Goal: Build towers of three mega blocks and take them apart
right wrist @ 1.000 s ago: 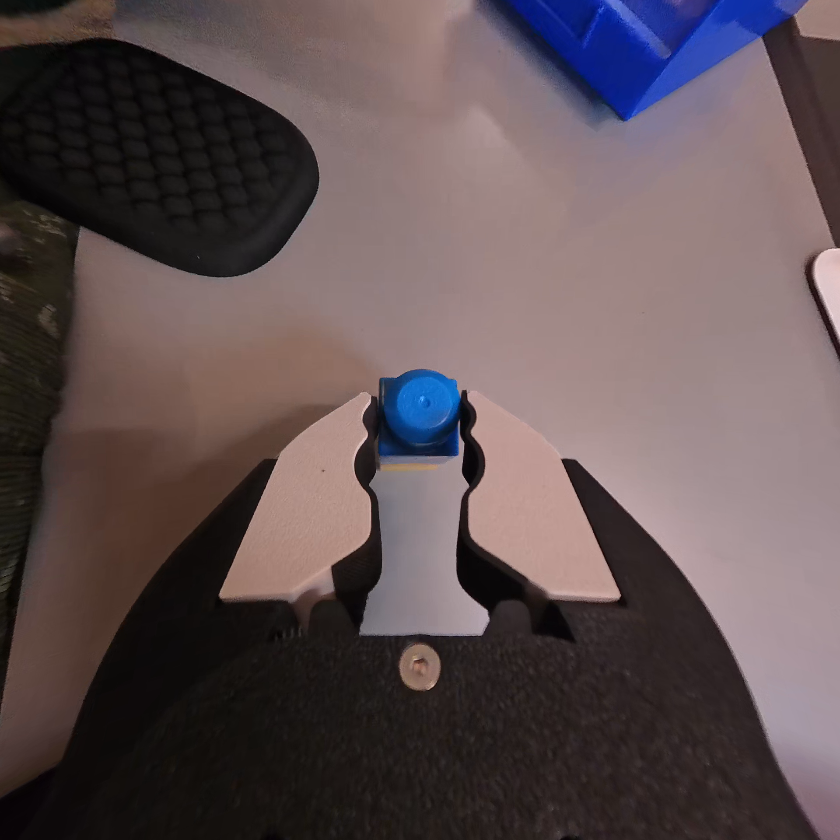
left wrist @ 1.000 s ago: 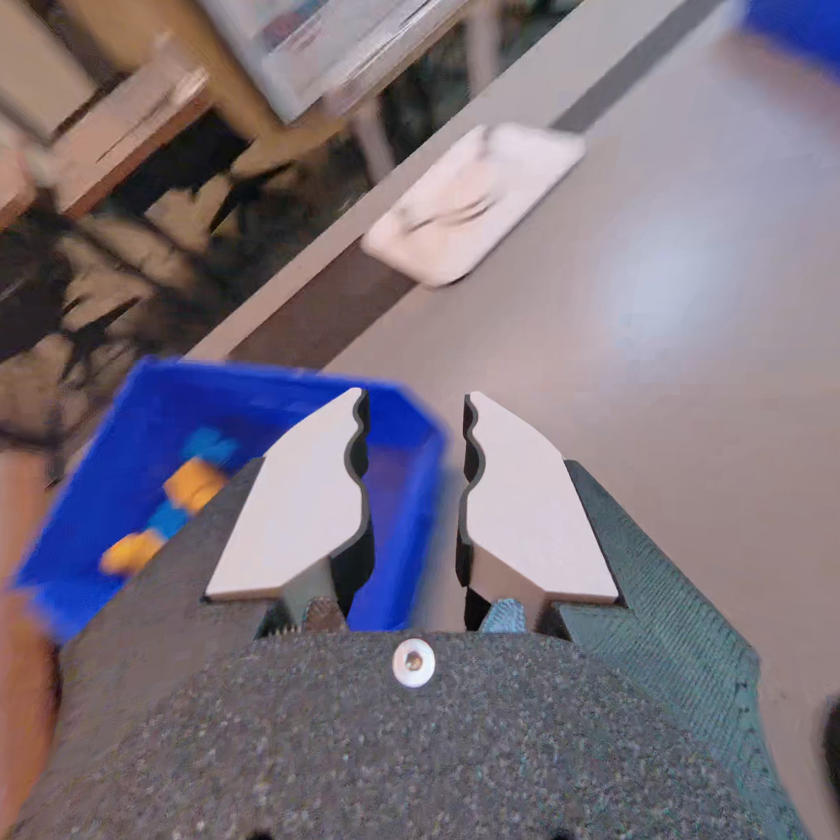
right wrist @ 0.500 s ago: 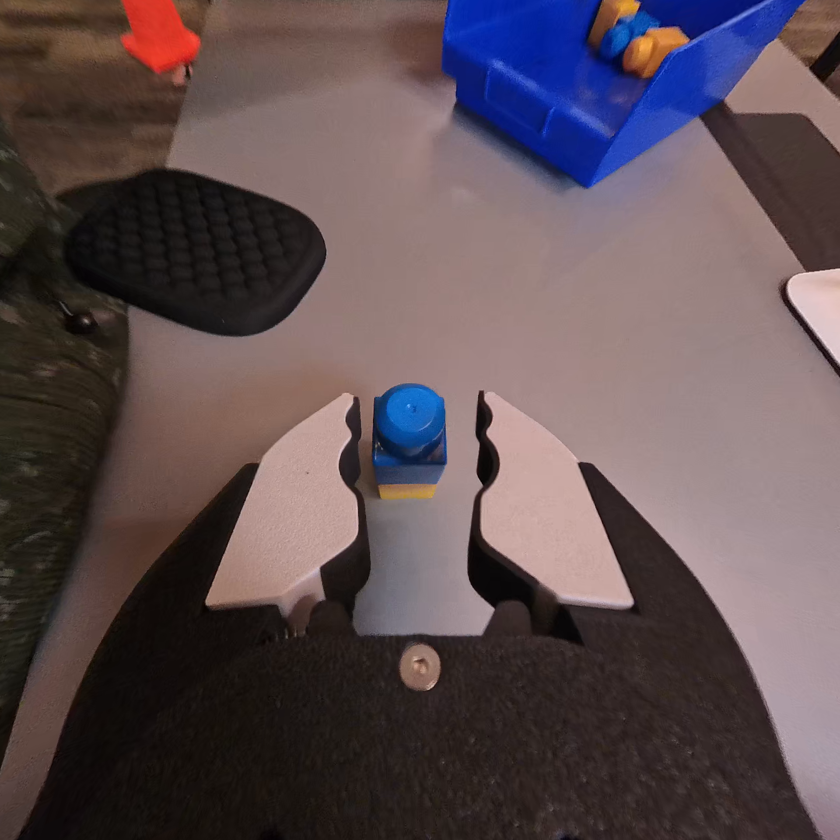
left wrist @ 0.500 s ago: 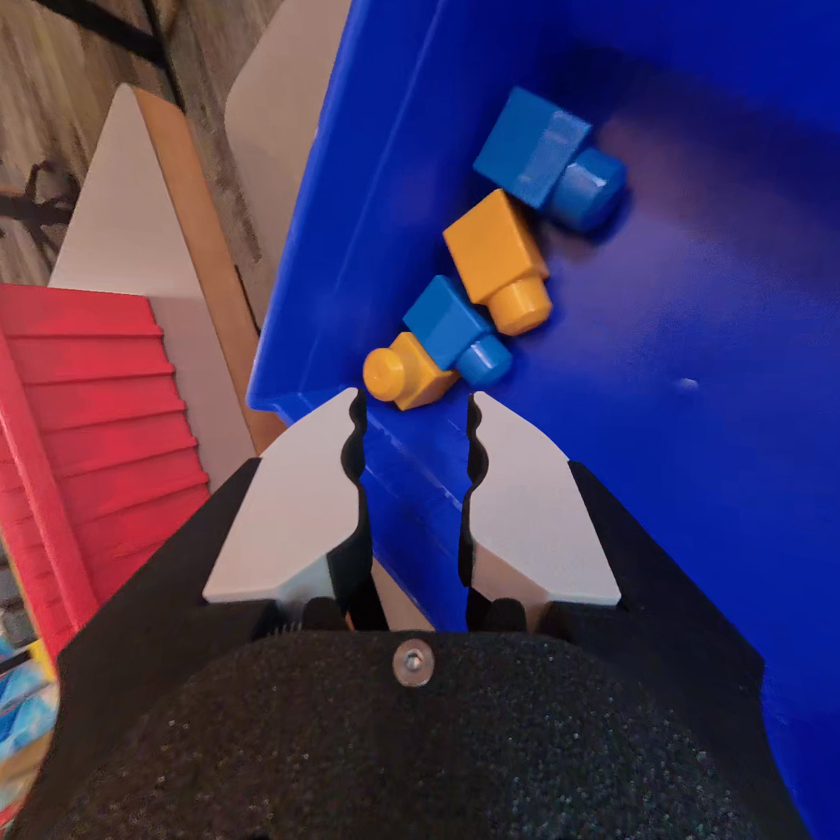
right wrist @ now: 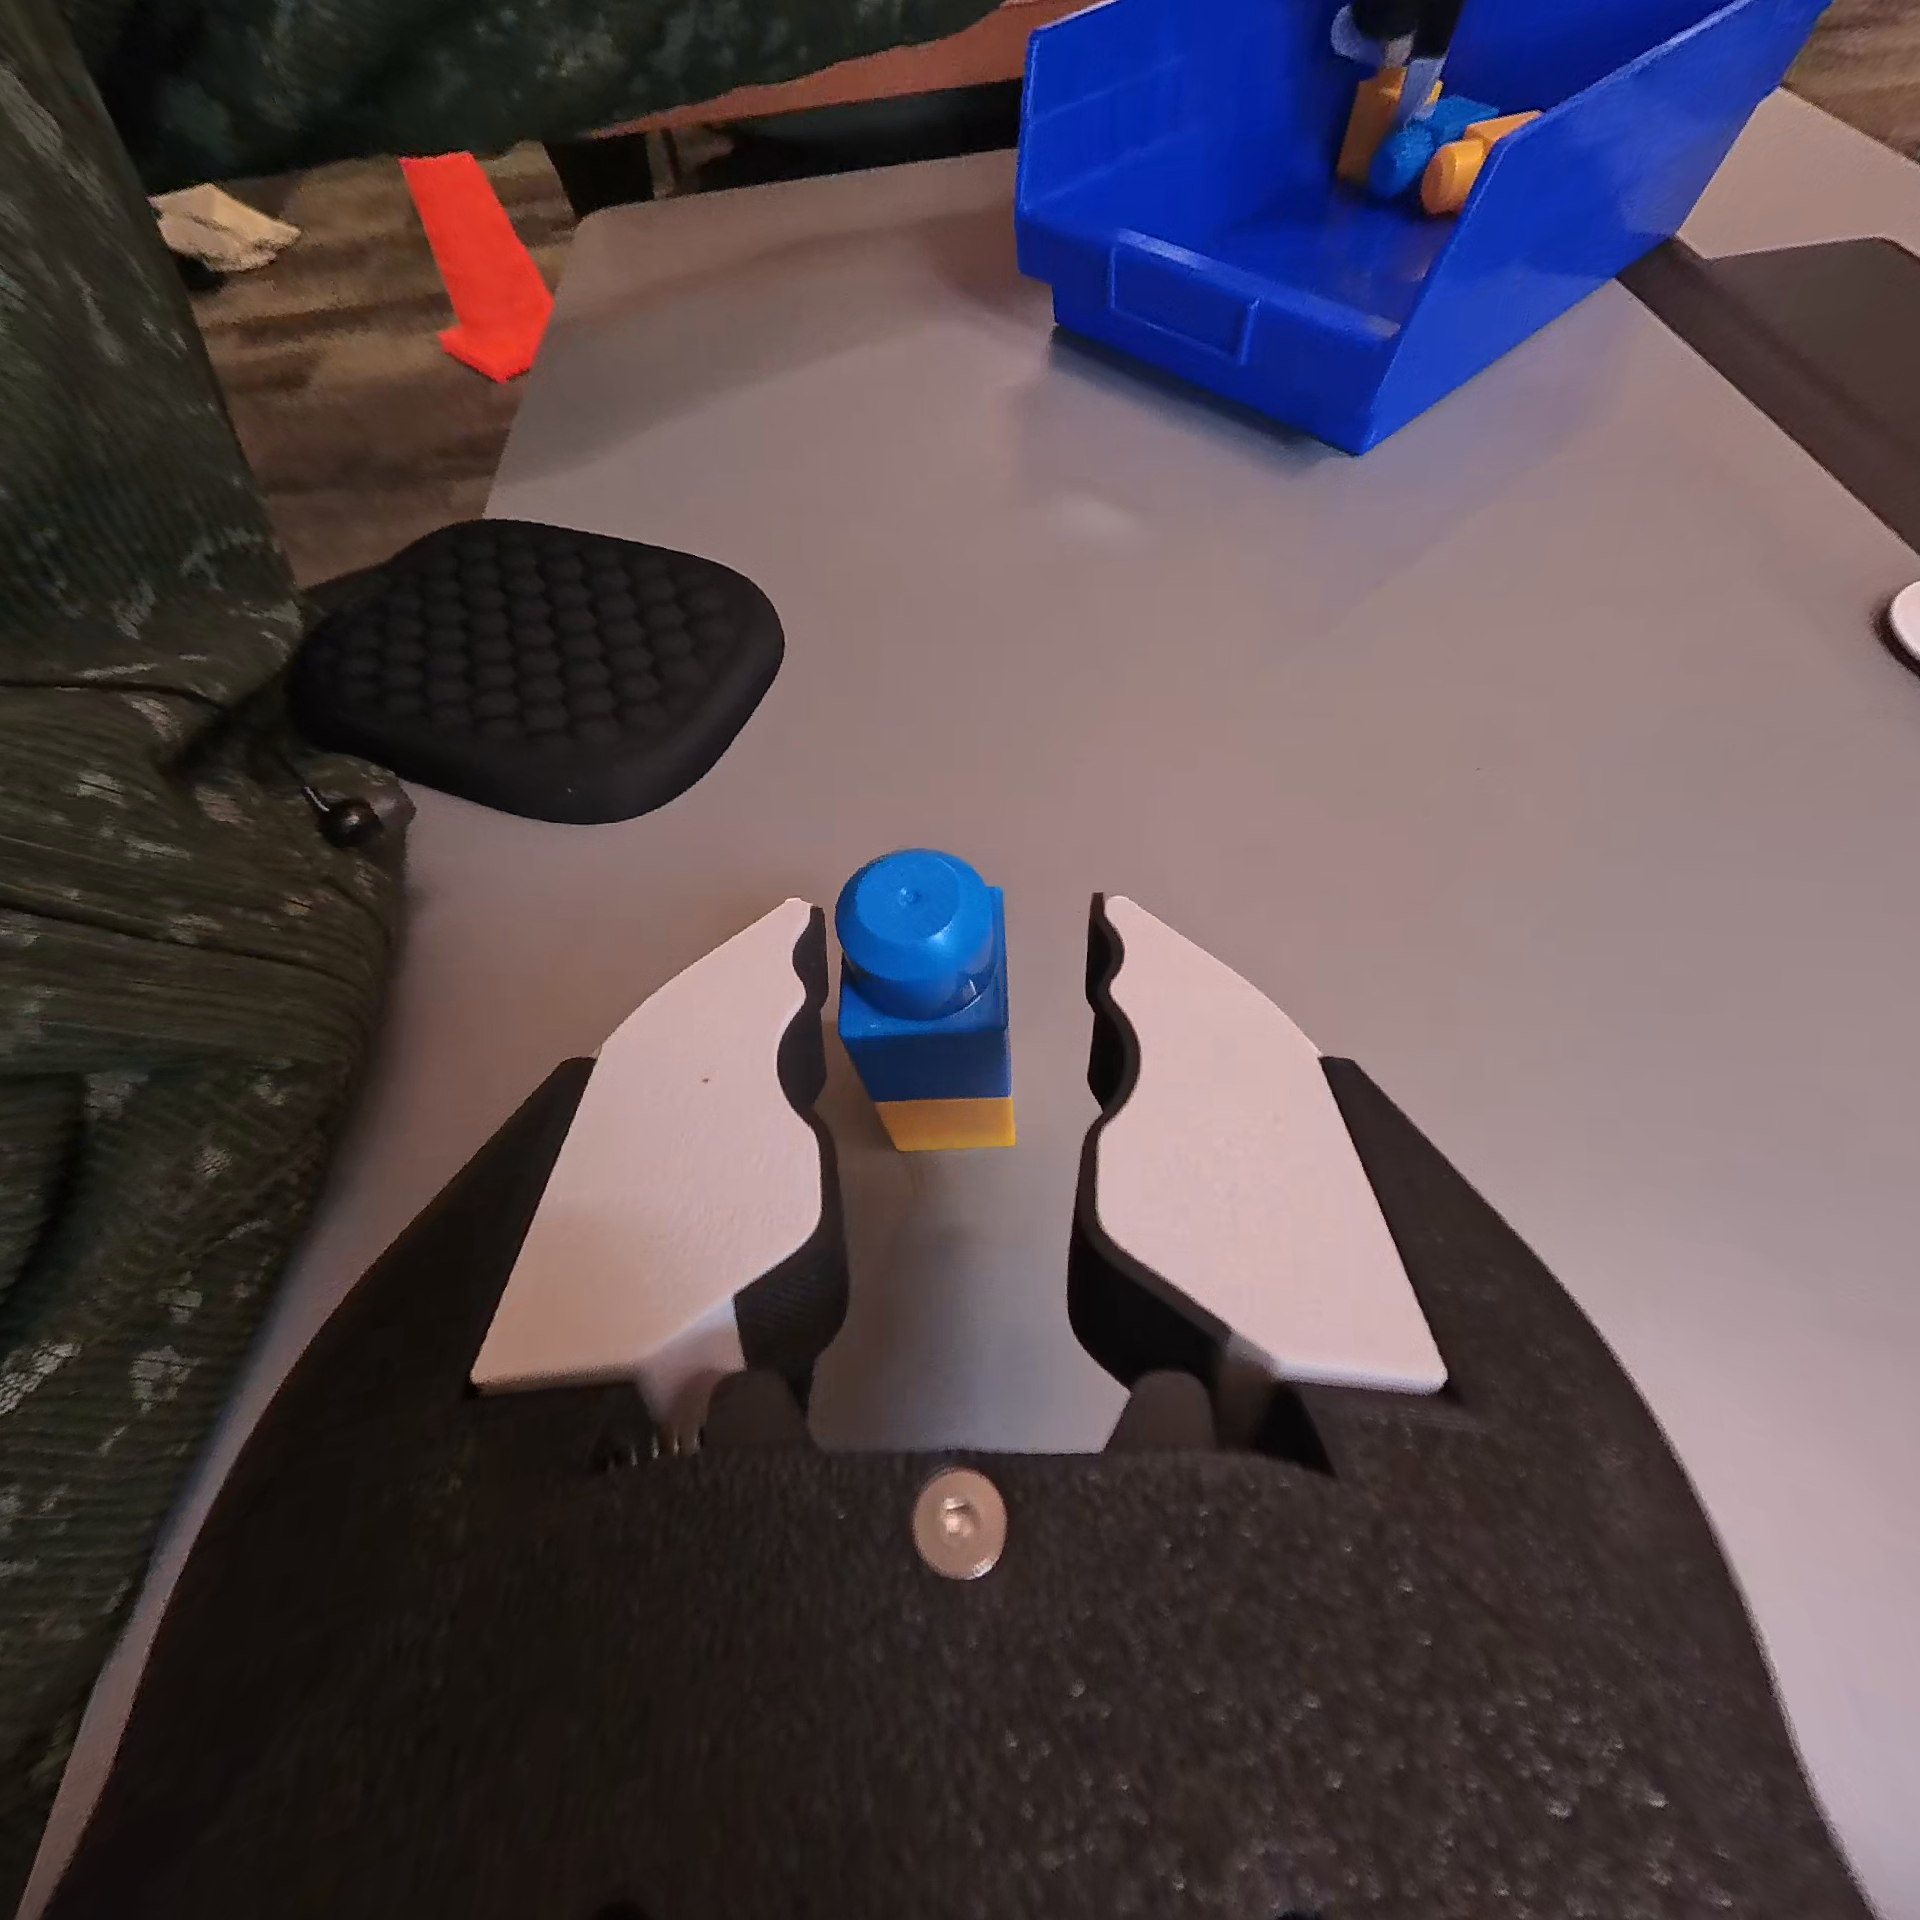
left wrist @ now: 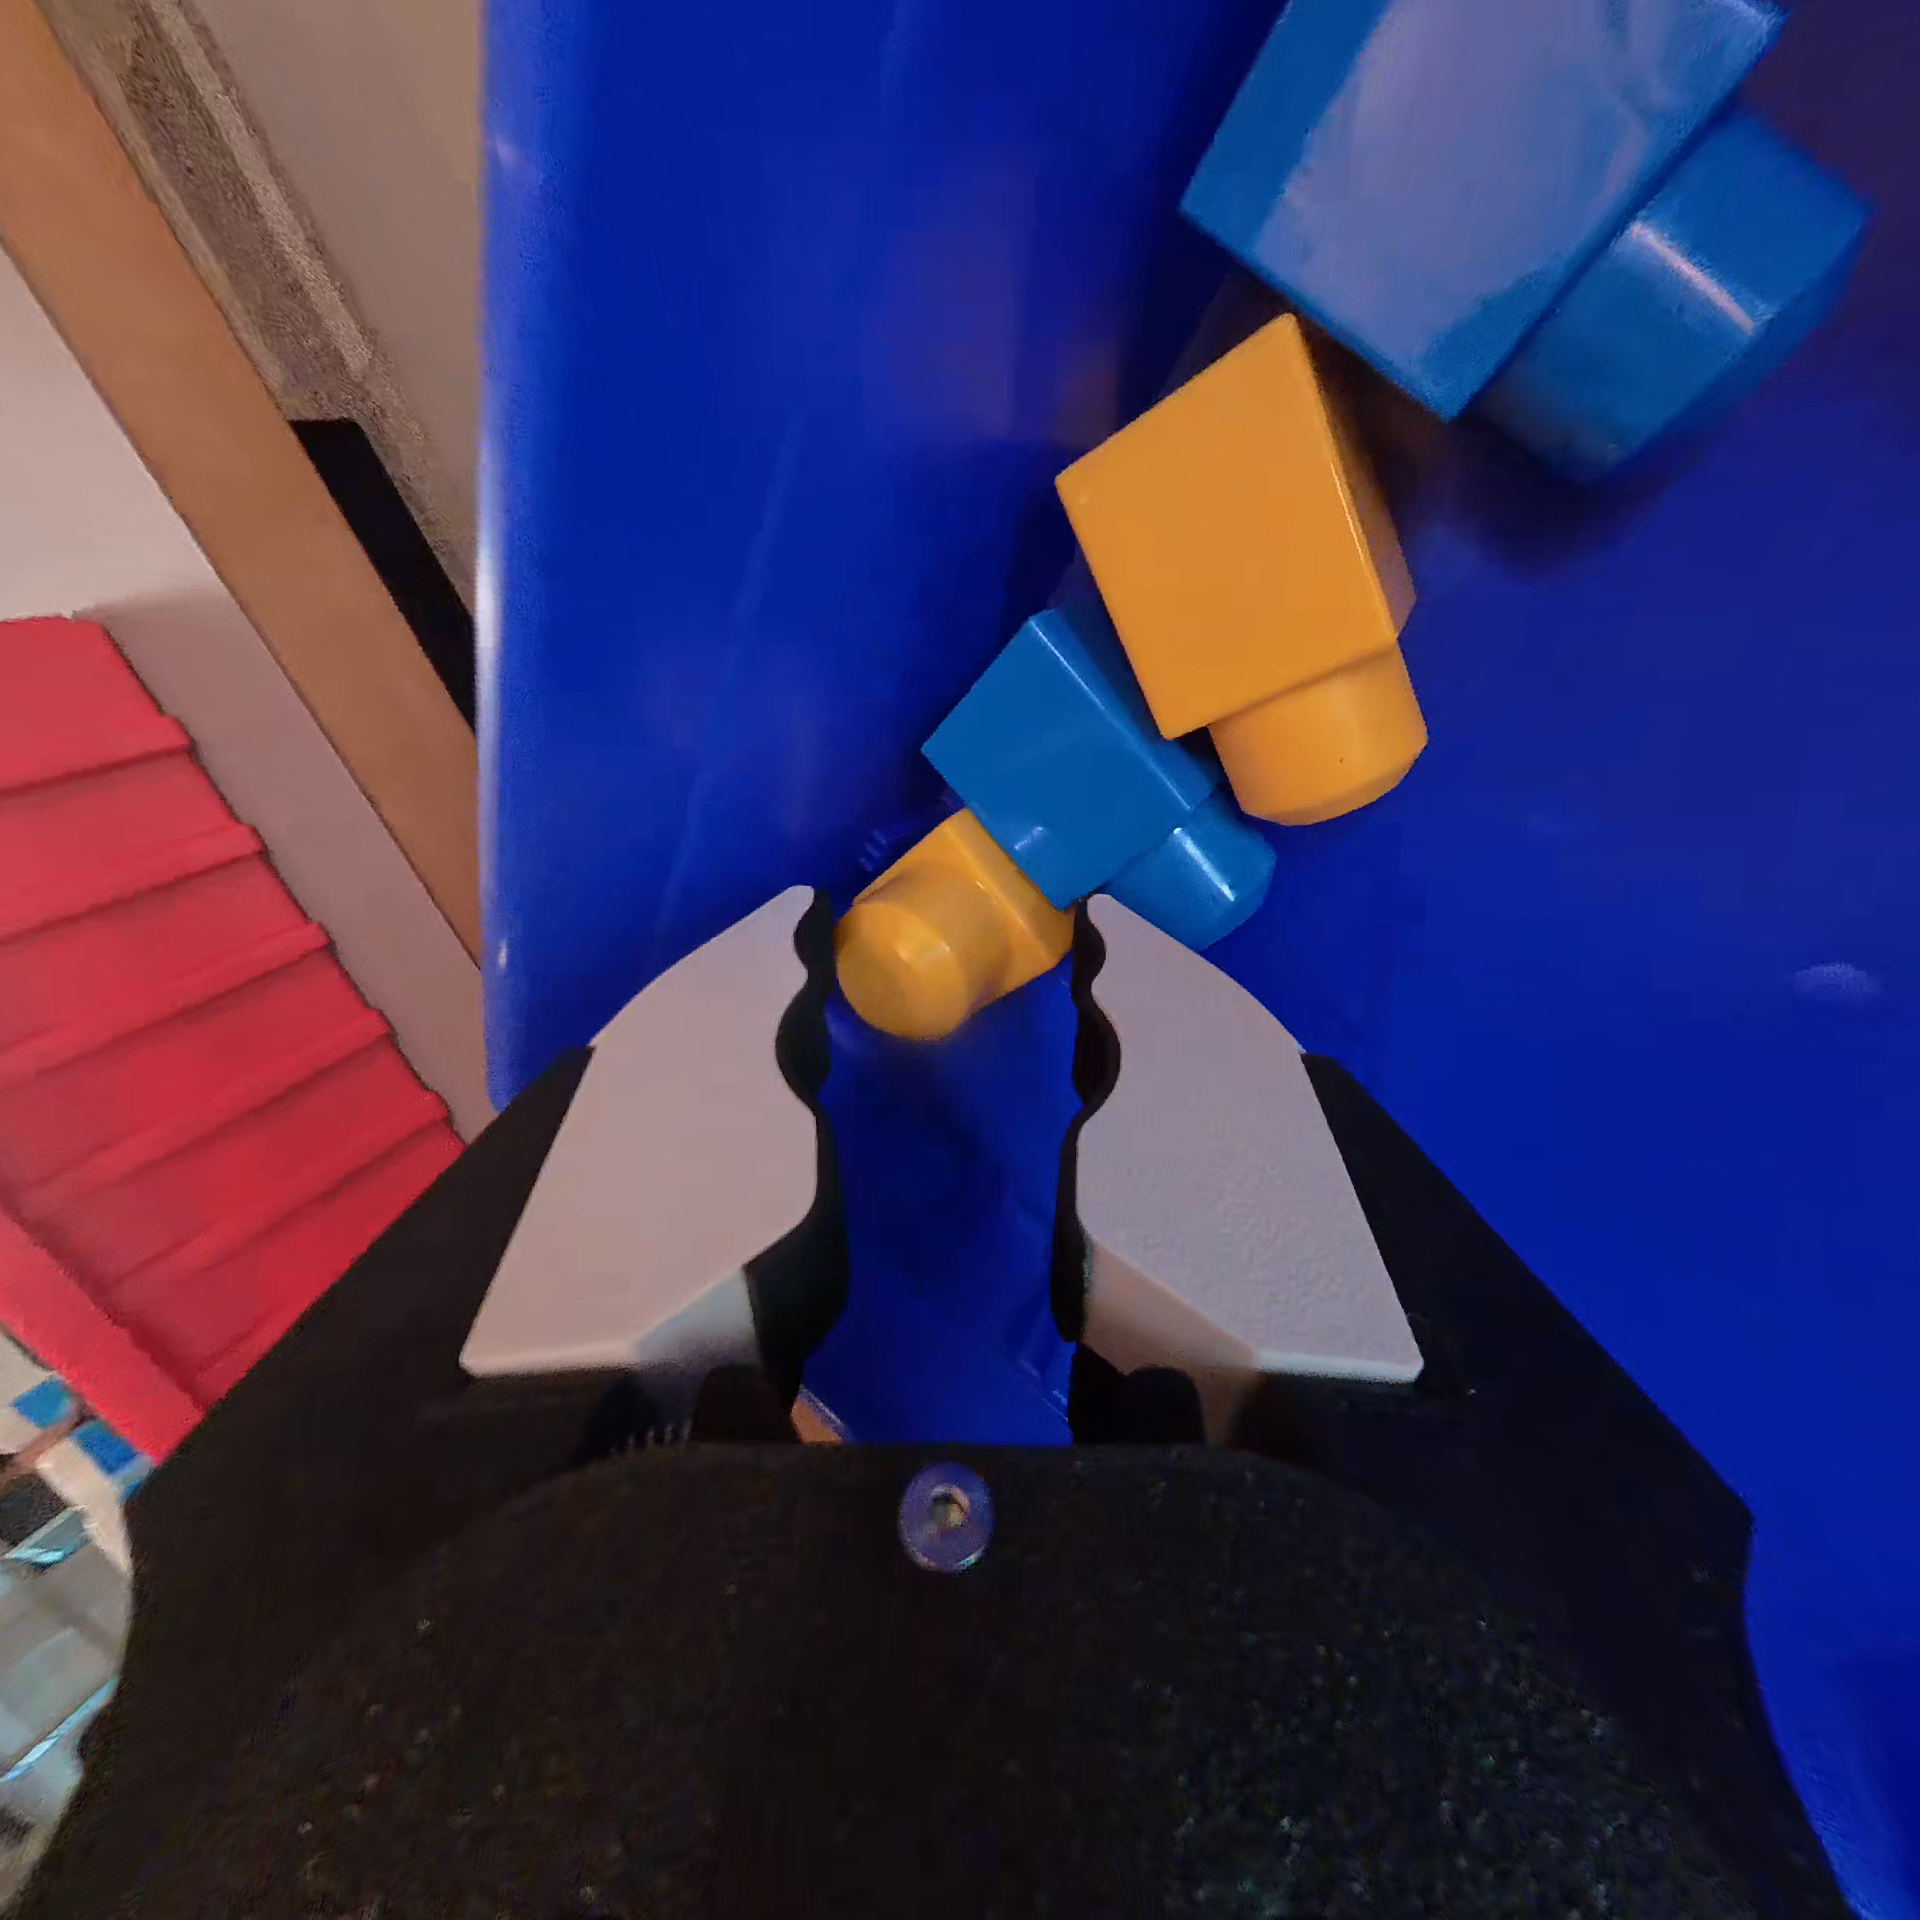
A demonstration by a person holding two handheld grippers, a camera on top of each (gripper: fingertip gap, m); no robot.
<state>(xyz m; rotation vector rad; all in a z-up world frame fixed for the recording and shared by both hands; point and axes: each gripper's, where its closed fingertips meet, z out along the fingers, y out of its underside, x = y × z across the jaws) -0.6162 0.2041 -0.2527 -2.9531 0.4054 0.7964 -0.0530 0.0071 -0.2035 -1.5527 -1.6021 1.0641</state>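
Observation:
In the left wrist view my left gripper (left wrist: 945, 923) is open, low inside the blue bin (left wrist: 675, 416). The round stud of a yellow block (left wrist: 951, 951) lies between its fingertips; I cannot tell if they touch it. A blue block (left wrist: 1091, 800), a second yellow block (left wrist: 1247, 582) and a larger blue block (left wrist: 1507, 229) lie behind it. In the right wrist view my right gripper (right wrist: 953, 912) is open. A two-block tower, blue block (right wrist: 925, 997) on yellow block (right wrist: 951, 1127), stands upright on the grey table (right wrist: 1351, 831) between its fingertips, untouched.
The blue bin (right wrist: 1247, 270) stands at the table's far right, with the left gripper's tips (right wrist: 1387, 42) dipping into it. A black textured pad (right wrist: 540, 665) lies at the table's left edge. A dark green cloth (right wrist: 104, 831) is beside it. A white object (right wrist: 1907, 644) is at the right edge. There is about 60 centimetres between the tips of the two grippers. The white object (right wrist: 1907, 644) is about 35 centimetres from my right fingertips.
My right gripper let go of the blue-on-yellow tower, opened wider and drew back. My left gripper swung over the bin and went down to the yellow block.

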